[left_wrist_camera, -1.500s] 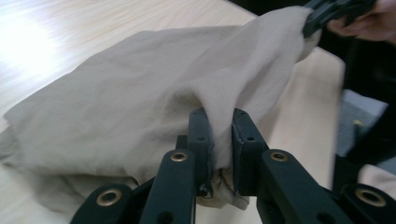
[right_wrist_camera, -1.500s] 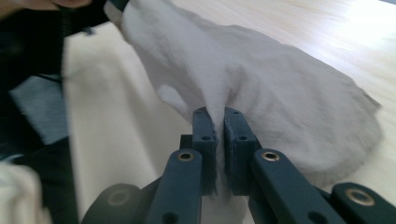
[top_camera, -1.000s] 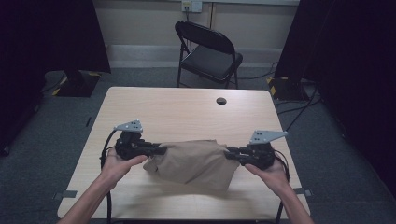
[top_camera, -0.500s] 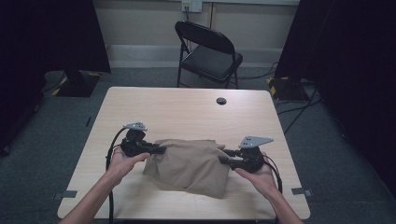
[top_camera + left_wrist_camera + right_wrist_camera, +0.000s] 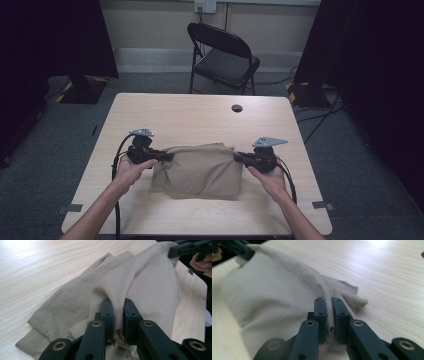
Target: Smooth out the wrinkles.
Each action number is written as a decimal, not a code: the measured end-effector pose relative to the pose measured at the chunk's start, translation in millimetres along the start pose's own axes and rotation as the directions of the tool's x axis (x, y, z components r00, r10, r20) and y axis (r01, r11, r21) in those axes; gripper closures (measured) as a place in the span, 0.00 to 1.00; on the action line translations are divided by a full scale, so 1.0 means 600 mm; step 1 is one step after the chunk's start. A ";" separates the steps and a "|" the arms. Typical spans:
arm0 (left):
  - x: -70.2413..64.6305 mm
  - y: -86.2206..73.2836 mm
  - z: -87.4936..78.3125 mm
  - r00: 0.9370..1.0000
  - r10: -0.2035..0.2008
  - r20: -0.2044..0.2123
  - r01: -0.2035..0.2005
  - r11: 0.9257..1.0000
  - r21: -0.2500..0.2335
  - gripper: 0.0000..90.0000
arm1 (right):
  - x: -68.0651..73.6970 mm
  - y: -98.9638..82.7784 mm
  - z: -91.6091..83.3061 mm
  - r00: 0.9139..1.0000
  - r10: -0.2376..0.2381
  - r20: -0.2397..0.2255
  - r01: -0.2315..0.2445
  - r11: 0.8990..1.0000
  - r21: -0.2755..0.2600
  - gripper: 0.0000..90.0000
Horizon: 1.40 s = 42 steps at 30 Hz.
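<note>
cloth (image 5: 200, 170): beige, crumpled, on the near half of the table (image 5: 200, 117), held between both grippers | left gripper (image 5: 117, 315): jaws clamped on the cloth's left edge, a fold pinched between them | right gripper (image 5: 329, 312): jaws clamped on its right edge | beyond the table: chair (image 5: 225, 57)
</note>
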<state>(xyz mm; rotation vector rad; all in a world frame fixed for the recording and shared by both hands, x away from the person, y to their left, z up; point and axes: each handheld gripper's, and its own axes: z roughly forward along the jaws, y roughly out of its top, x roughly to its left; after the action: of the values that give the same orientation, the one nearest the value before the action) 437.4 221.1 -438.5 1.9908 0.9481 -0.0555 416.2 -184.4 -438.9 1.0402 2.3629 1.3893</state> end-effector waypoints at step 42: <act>-0.052 -0.023 0.018 0.988 0.151 -0.028 -0.151 0.988 0.004 0.67 | 0.079 -0.003 0.082 0.993 -0.075 -0.088 0.082 0.994 0.076 0.44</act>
<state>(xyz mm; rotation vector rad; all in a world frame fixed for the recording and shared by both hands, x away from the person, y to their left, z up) 409.8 198.9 -442.8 2.0644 0.8124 0.0568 405.5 -119.6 -458.8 0.9141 2.5101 1.3477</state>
